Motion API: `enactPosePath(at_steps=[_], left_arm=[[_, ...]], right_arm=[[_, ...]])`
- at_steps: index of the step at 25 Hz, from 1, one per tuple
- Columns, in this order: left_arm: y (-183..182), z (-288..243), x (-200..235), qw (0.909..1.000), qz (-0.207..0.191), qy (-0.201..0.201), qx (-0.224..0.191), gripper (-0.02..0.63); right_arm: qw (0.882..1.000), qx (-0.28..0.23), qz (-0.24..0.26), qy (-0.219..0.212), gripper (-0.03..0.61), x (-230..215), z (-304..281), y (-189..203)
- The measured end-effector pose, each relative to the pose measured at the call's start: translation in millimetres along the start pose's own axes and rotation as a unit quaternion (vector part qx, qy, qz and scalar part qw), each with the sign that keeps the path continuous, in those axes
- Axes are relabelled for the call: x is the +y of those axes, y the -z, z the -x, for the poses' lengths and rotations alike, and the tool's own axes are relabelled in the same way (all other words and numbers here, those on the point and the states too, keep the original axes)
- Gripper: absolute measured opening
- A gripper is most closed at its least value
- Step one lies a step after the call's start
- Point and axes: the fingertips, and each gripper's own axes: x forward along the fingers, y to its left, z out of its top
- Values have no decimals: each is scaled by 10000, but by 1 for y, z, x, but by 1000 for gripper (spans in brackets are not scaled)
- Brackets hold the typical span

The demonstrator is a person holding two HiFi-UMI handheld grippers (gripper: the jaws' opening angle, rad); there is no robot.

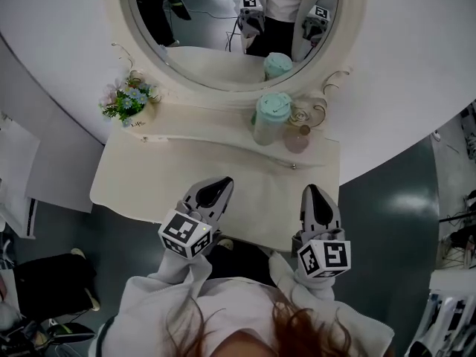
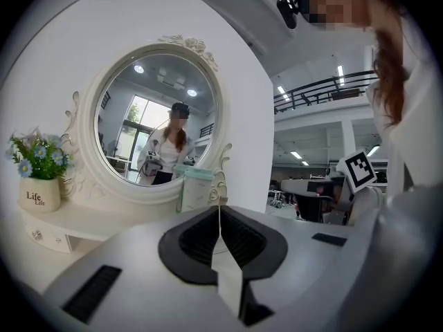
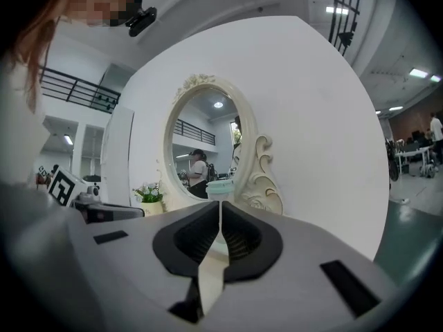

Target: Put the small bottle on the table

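Two claws are held side by side over the near edge of the cream table [image 1: 149,177], and both point toward the round mirror [image 1: 216,58] at its back. The left claw [image 2: 220,211] has its jaws pressed together with nothing between them. The right claw [image 3: 220,207] is likewise closed tight and empty.

The small bottle [image 1: 296,137], pale pink and see-through, stands upright on the table at the foot of the mirror. It is just to the right of a taller cup [image 1: 271,117] with a mint-green lid; whether the two touch cannot be told. Both stand well apart from the claws. A flower pot [image 1: 130,106] with blue and pink blooms sits at the table's back left. The mirror shows the cup's lid and the person holding both claws.
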Motion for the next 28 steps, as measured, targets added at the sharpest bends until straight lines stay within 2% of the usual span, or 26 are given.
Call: enactPosePath(at_steps=[6,10,28], left_arm=[[5,-6,-12,9998,-34,182,23,23],[9,-7,-18,9997,28,234,57,23],[22,3,-19,9996,121,170,201,23]], right_arm=[[9994,269,234,44,37,0,5,23],[9985,514,173,39,35,-2,5,37],[9971,754,85,-51,34,4,5,53]])
